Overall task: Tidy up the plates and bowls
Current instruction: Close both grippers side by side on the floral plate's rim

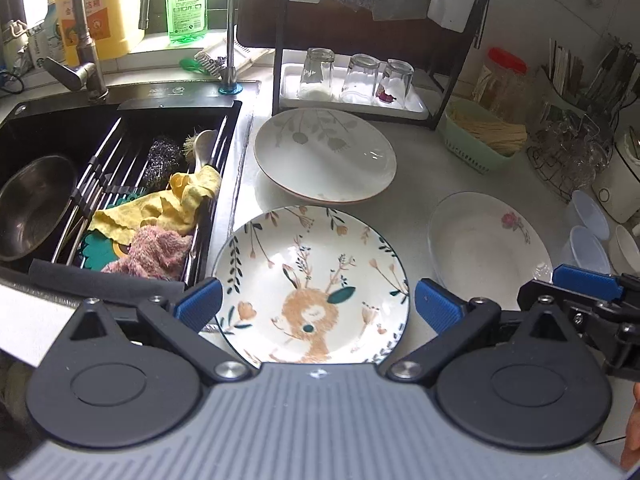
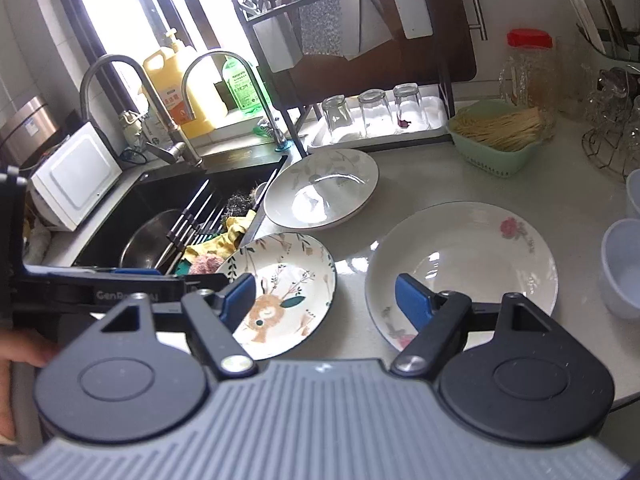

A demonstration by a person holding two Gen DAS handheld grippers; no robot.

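Observation:
Three plates lie on the pale counter. A deer-pattern plate (image 1: 312, 284) (image 2: 280, 292) sits nearest, beside the sink. Behind it is a grey-leaf plate (image 1: 324, 156) (image 2: 320, 188), and to the right a white rose plate (image 1: 488, 248) (image 2: 464, 264). My left gripper (image 1: 318, 304) hovers open over the deer plate, its blue pads on either side and nothing between them. My right gripper (image 2: 326, 304) is open too. One of its pads is over the deer plate's right edge and the other over the rose plate's near rim, gripping neither.
The black sink (image 1: 48, 128) on the left holds a steel bowl, rack, scrubbers and cloths. A dark rack with upturned glasses (image 1: 356, 76) stands behind the plates. A green basket of chopsticks (image 1: 480, 140) and small pale bowls (image 1: 588, 216) (image 2: 624, 268) crowd the right.

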